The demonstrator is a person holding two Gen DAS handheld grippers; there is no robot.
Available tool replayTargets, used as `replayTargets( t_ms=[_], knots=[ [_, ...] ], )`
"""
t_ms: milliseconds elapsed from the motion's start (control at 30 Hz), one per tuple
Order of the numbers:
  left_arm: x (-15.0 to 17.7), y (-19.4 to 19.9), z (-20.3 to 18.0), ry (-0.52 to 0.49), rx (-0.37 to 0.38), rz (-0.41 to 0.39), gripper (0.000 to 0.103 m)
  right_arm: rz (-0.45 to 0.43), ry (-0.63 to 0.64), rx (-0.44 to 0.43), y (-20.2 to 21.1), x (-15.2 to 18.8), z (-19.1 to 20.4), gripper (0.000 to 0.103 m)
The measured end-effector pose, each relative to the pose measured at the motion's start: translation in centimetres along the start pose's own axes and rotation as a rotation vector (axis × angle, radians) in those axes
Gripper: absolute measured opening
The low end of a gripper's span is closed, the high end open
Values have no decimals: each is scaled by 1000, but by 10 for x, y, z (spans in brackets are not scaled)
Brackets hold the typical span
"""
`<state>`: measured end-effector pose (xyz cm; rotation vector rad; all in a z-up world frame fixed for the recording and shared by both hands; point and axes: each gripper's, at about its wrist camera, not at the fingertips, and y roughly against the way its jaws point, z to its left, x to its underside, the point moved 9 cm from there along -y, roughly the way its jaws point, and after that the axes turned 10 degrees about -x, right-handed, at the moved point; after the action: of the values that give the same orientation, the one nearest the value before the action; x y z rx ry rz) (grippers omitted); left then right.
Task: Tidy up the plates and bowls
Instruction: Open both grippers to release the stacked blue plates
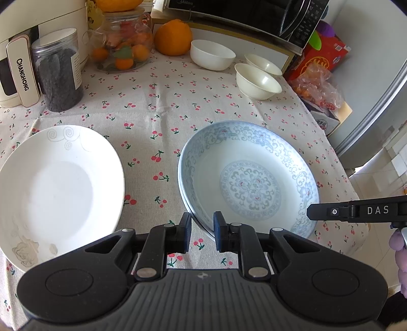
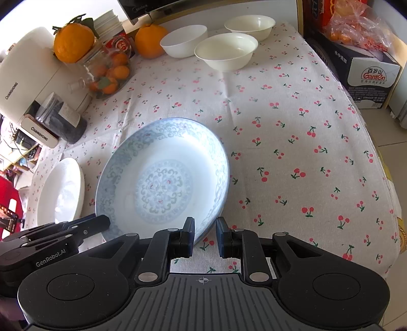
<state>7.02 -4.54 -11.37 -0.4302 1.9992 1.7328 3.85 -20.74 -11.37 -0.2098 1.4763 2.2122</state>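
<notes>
A blue-patterned plate lies on the cherry-print tablecloth, seemingly stacked on another like it; it also shows in the right wrist view. A plain white plate lies to its left, also seen in the right wrist view. Three white bowls stand at the back: one round, two cream. My left gripper is open, its fingers straddling the blue plate's near left rim. My right gripper is open at the plate's near right rim, empty.
A black-filled jar, a glass jar of small oranges, a large orange and a white appliance stand at the back left. A microwave and red box are at the back right. The table edge drops off right.
</notes>
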Motion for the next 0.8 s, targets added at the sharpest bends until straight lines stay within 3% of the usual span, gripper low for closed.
replayTargets(
  t_ms=[333,433,600,667,733,800],
  knots=[
    [1,0,0,6,1,6,21,-3,56,28,0,-3,1,20],
    [0,1,0,4,6,4,29,-33,65,38,7,-10,-1,35],
    [-1,4,1,8,9,-5,27,-50,60,46,8,-12,-6,35],
    [-1,5,1,2,9,-12,27,-61,73,52,9,-13,-5,28],
    [-2,6,0,-8,7,-21,16,-57,81,50,6,-13,-5,11],
    [-2,7,-1,-18,6,-27,14,-56,86,60,3,-12,-6,7]
  ],
)
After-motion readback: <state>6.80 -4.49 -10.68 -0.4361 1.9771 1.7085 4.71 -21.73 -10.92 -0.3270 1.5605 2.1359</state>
